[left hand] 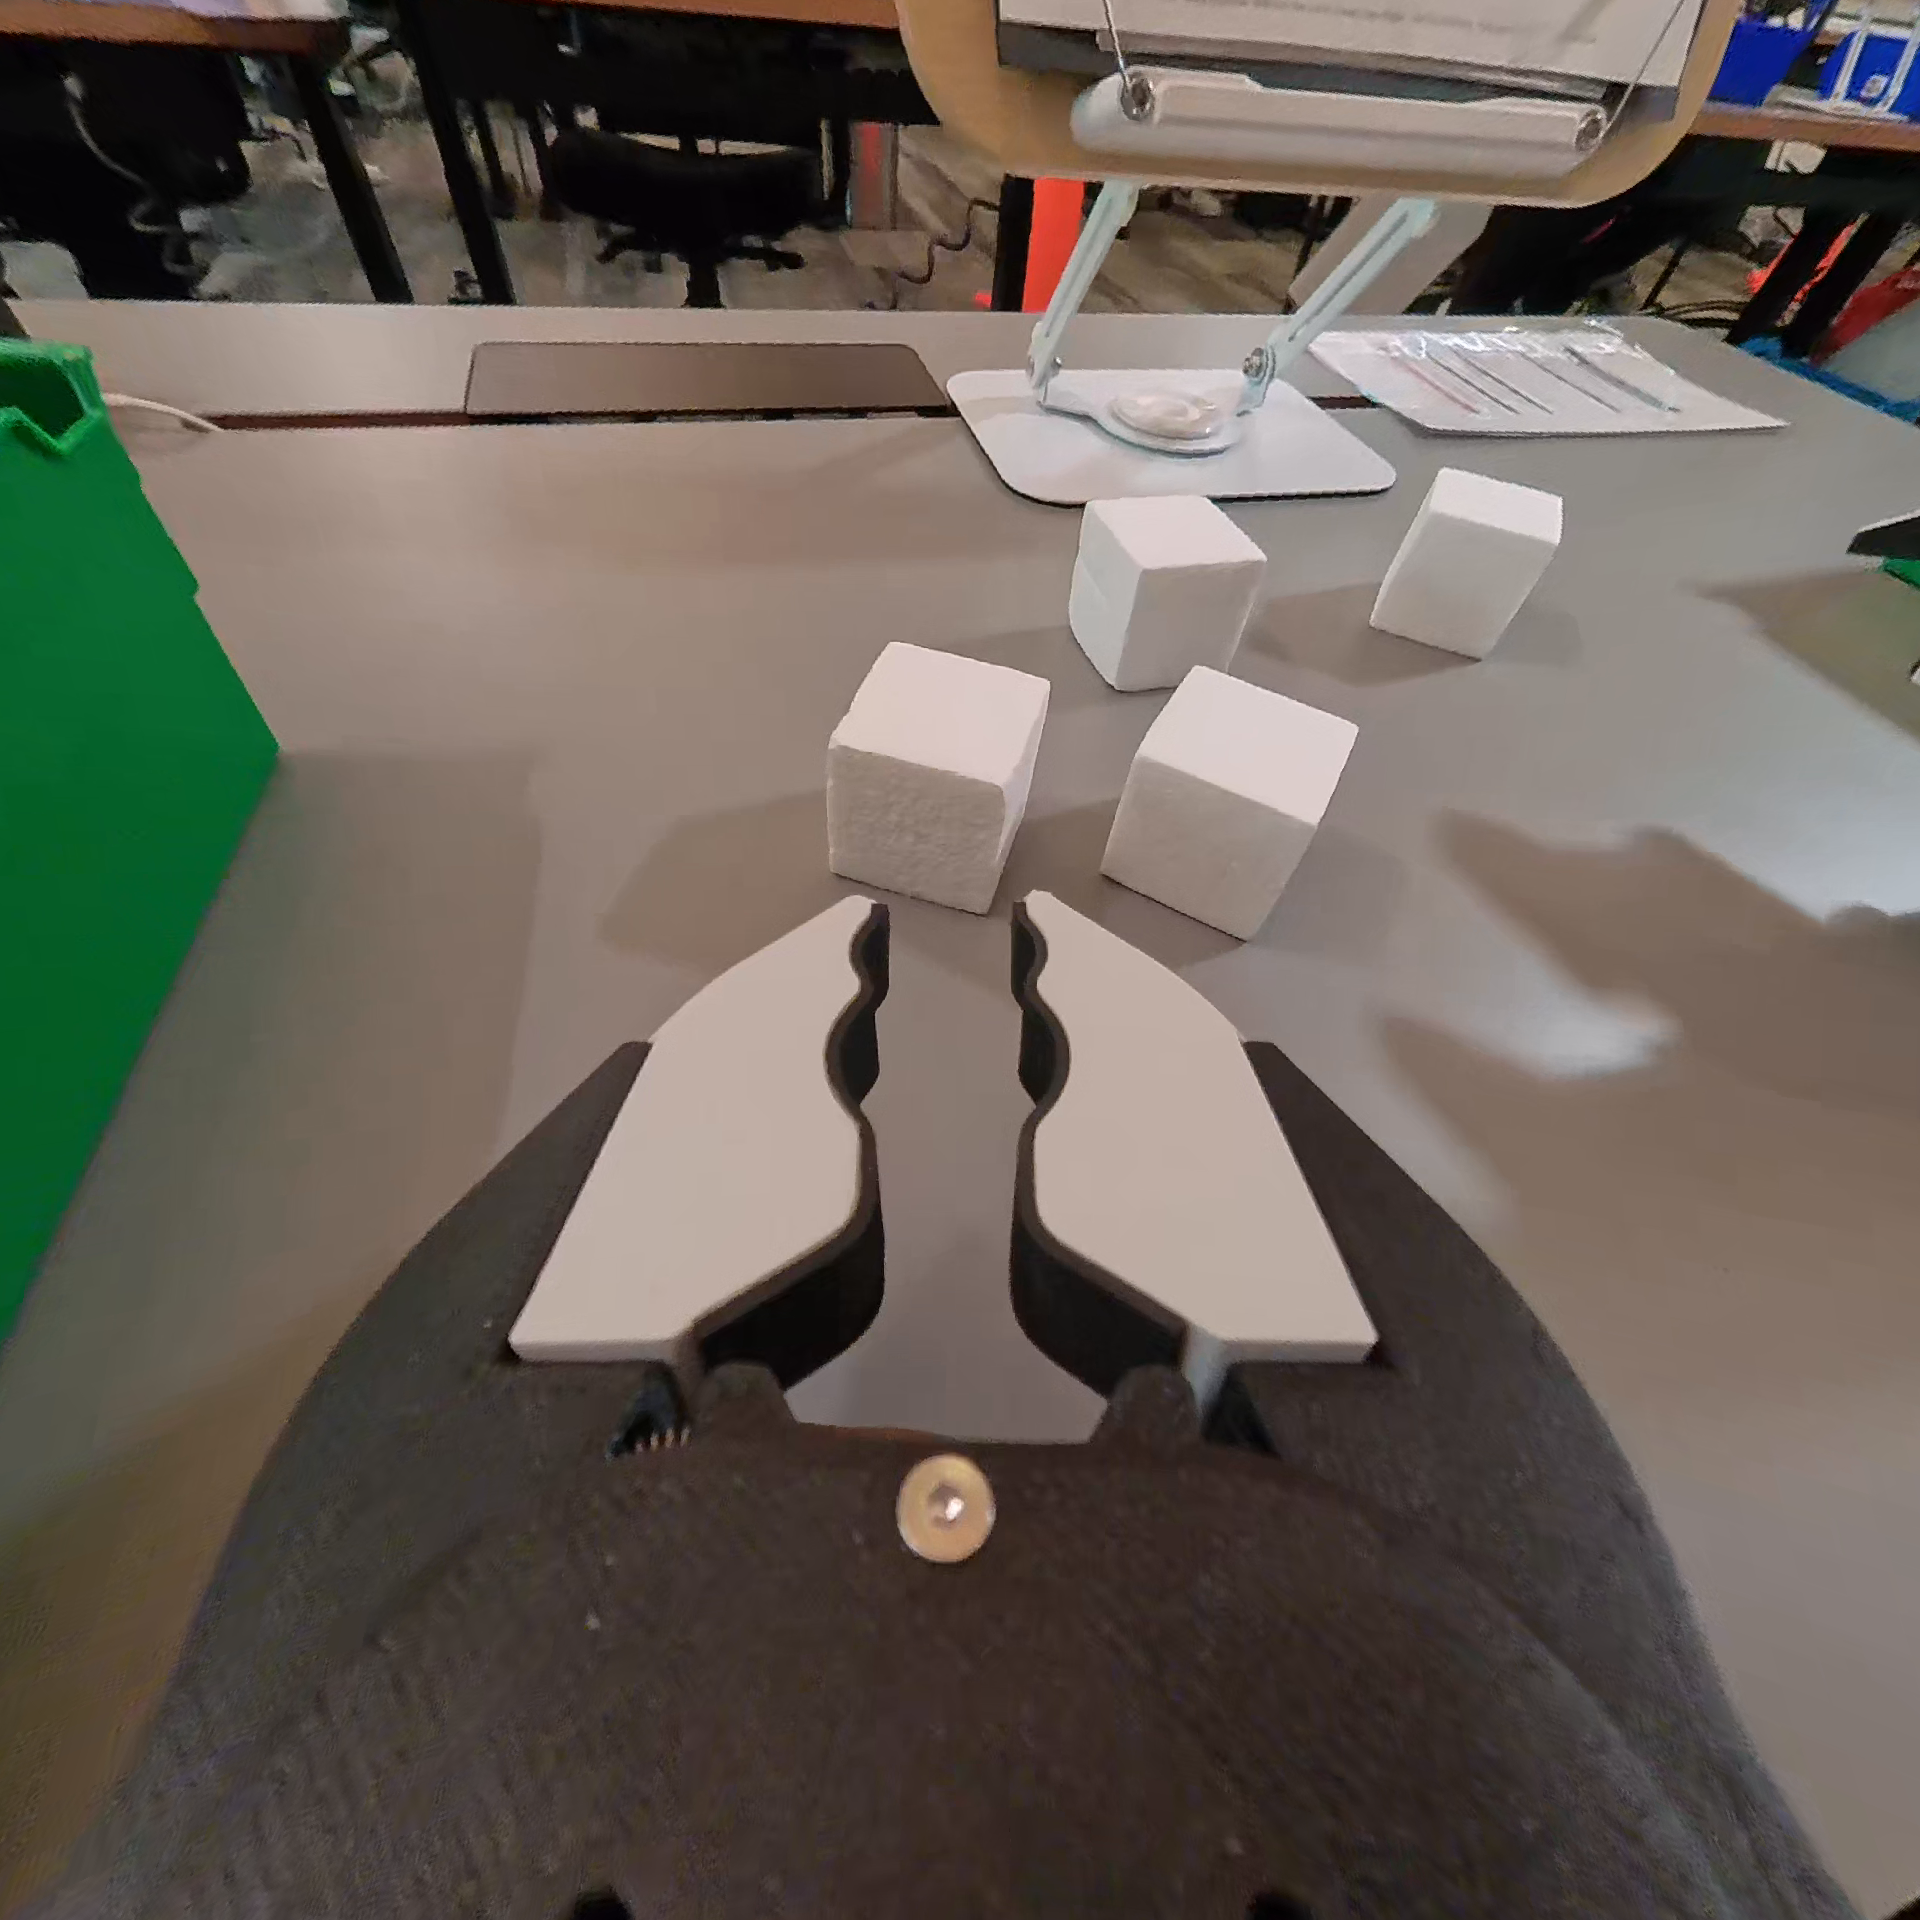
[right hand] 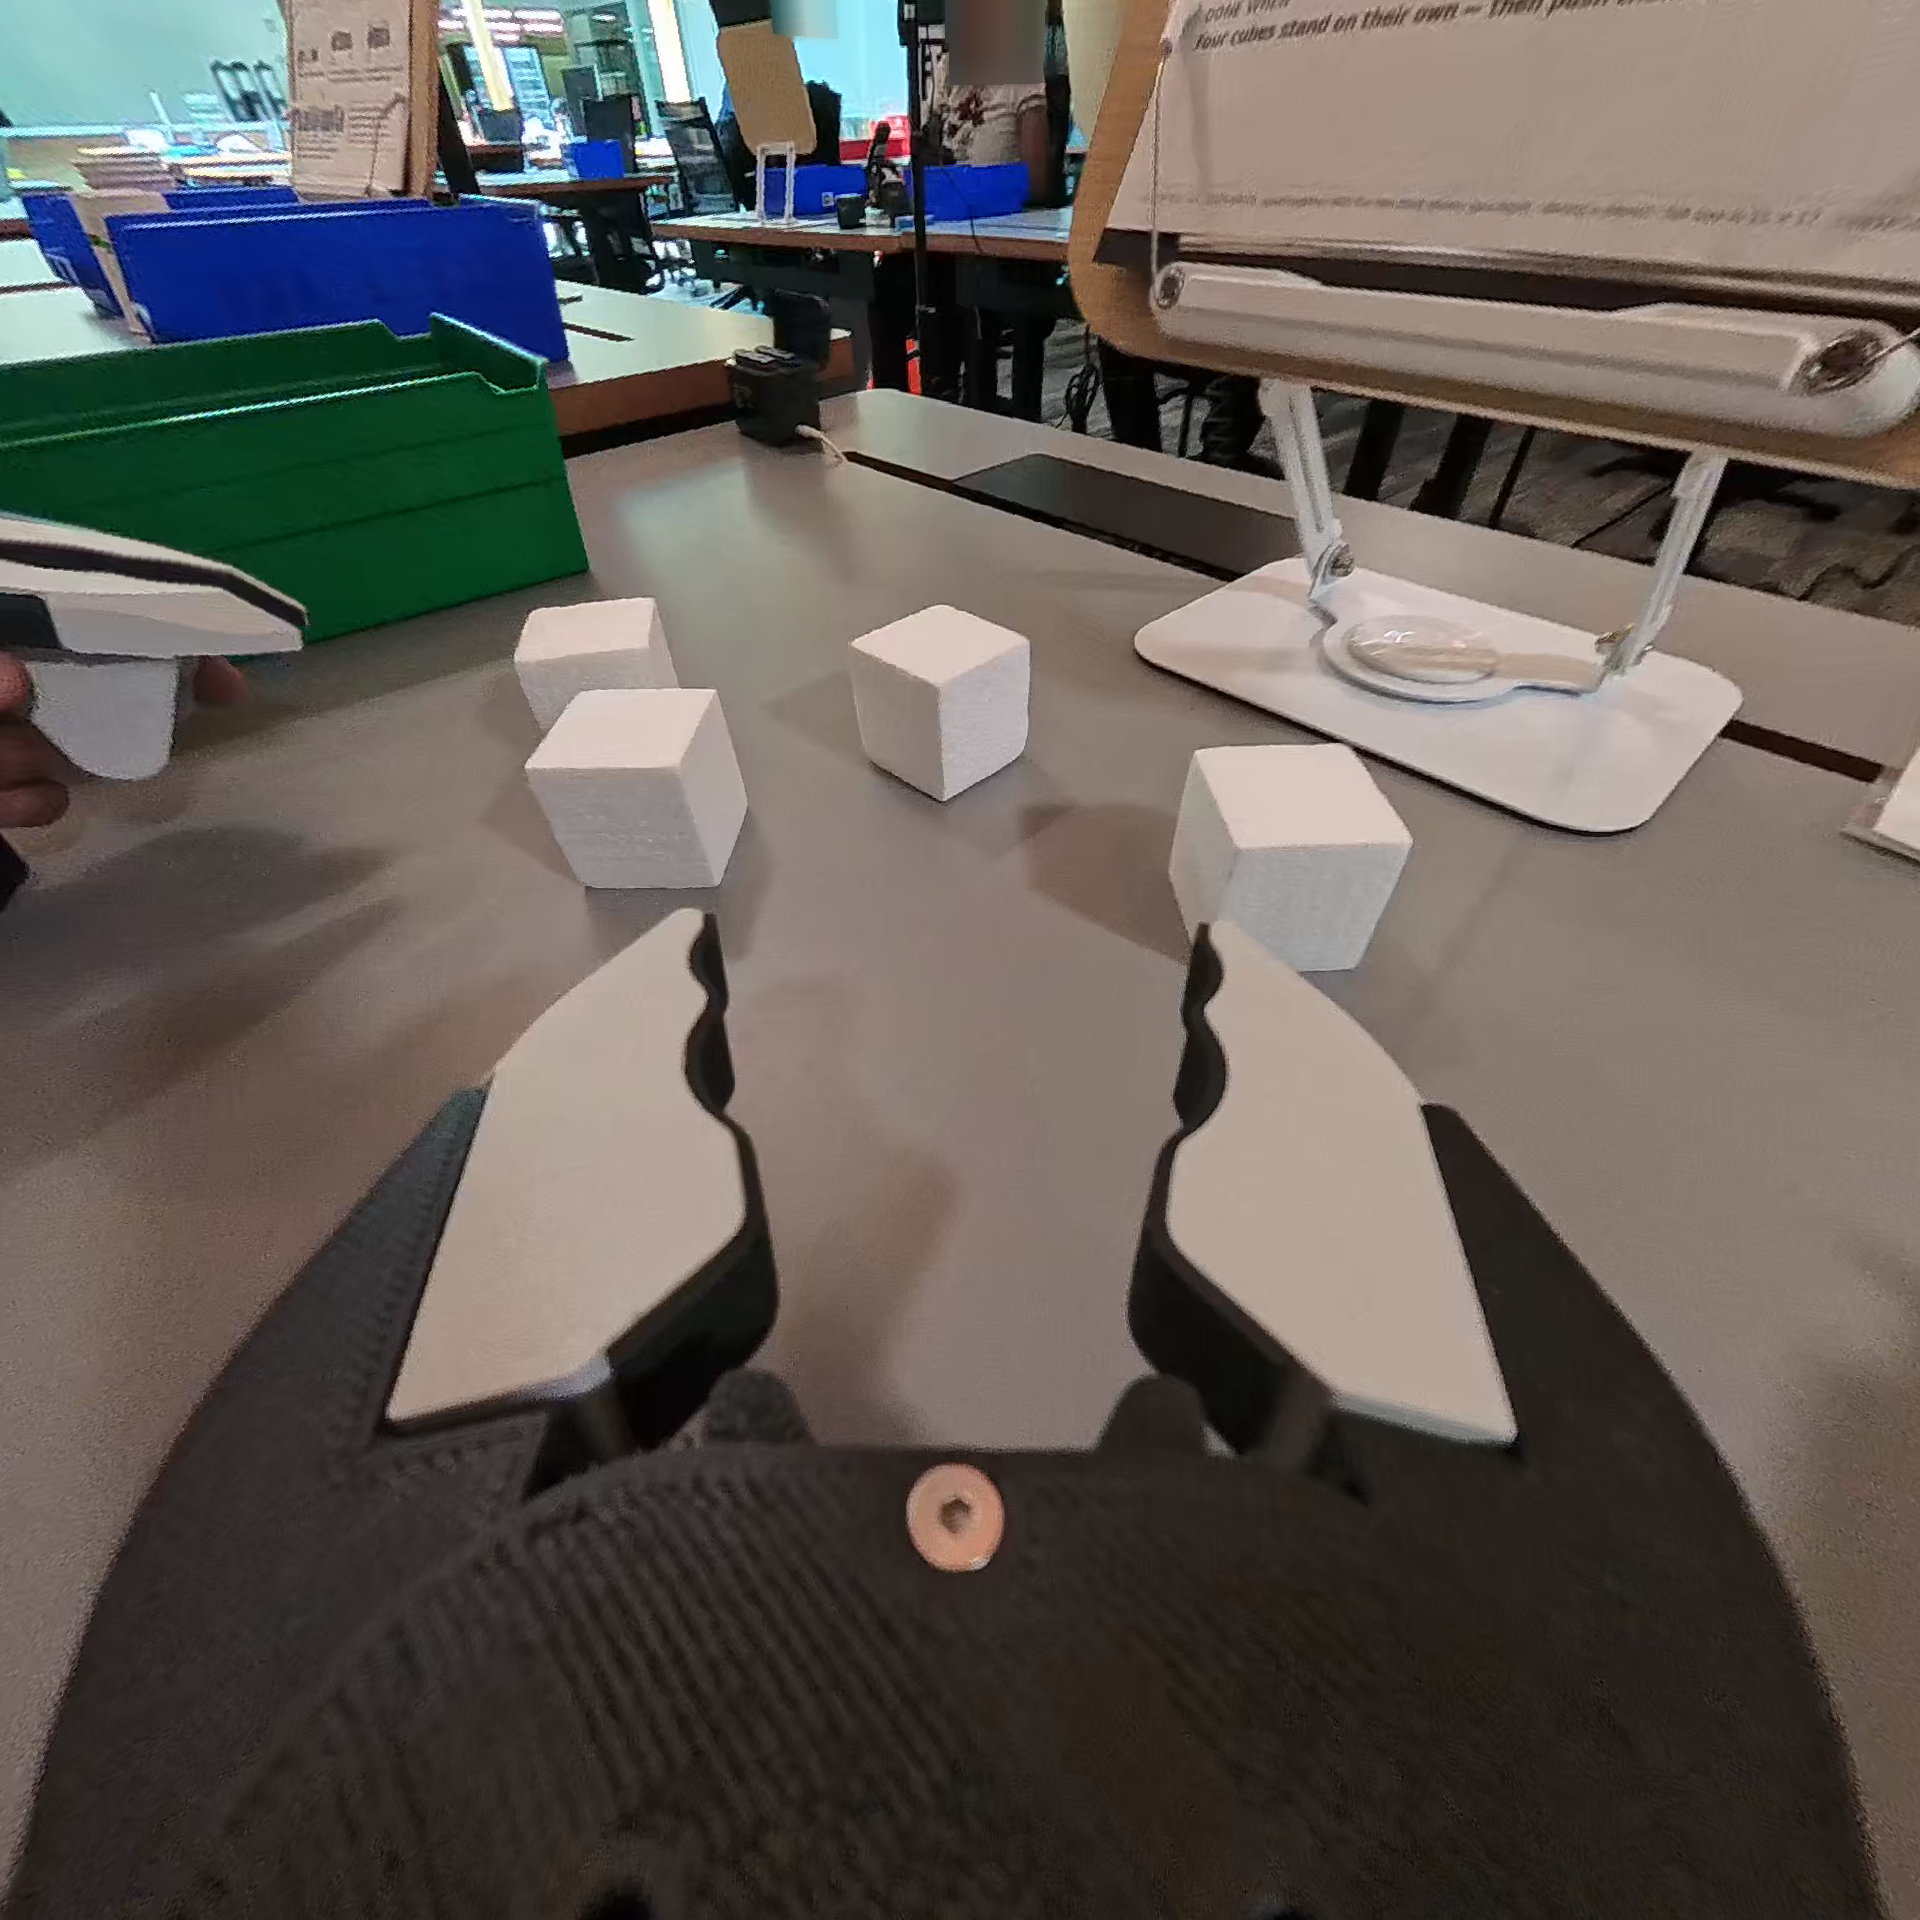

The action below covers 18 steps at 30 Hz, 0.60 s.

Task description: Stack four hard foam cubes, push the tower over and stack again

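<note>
Cubes (left hand: 935, 774), four, white foam, stand apart on my grey table (left hand: 520, 623). Left gripper (left hand: 951, 914) empty, jaws narrowly apart, just short of nearest cube. Right gripper (right hand: 951, 935) empty, jaws wide. Green bin (right hand: 312, 457) left.

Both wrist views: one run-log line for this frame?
left gripper: open, empty, nearest white foam cube | right gripper: open wide, empty | four cubes apart on grey table | green bin at left

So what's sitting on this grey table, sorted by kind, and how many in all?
White foam cubes: 4
Green bin: 1
White document stand: 1
Clear plastic packet: 1
Small black device: 1
Total: 8
</note>
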Tool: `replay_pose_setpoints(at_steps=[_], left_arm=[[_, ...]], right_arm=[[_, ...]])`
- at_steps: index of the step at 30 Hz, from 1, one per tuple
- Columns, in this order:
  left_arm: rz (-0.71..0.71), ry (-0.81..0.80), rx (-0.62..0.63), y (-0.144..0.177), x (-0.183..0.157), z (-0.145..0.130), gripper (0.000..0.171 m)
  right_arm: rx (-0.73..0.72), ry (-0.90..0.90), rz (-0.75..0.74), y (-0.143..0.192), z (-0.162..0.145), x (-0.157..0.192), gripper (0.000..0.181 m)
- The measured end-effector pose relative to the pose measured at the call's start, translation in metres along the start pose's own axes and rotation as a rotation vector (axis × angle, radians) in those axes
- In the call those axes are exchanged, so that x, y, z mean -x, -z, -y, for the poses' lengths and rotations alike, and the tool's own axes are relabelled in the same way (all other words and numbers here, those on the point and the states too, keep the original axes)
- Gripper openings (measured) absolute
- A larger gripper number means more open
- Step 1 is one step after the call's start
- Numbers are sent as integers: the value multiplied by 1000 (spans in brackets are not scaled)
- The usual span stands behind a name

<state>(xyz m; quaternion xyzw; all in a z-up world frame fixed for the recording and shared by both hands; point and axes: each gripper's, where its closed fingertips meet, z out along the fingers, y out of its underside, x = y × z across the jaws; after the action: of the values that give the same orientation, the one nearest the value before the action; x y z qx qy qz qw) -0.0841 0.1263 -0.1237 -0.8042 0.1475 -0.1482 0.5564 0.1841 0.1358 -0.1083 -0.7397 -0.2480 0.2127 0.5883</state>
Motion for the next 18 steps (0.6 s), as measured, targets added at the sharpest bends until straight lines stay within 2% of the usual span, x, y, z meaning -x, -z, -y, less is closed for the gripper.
replay_pose_setpoints(at_steps=[2, 4, 6, 7, 10, 16, 18], left_arm=[[10, -25, -19, 0, 1, 4, 24], [-2, -22, -13, -2, -1, 2, 34], [32, -4, 9, -3, 3, -1, 61], [63, -13, 17, -3, 6, -2, 68], [107, -35, 13, -2, 14, 0, 65], [50, 44, 37, -5, 12, -5, 65], [-5, 46, 31, -6, 7, -4, 53]], right_arm=[[-10, 25, -20, 2, 1, 1, 83], [6, 48, -19, 0, -1, 4, 78], [22, 74, -29, -1, -3, 6, 76], [26, 87, -34, -2, -3, 7, 75], [42, 90, -31, -3, -5, 13, 77], [97, 92, -26, -10, -11, 16, 81], [113, 99, -29, -12, -13, 17, 81]])
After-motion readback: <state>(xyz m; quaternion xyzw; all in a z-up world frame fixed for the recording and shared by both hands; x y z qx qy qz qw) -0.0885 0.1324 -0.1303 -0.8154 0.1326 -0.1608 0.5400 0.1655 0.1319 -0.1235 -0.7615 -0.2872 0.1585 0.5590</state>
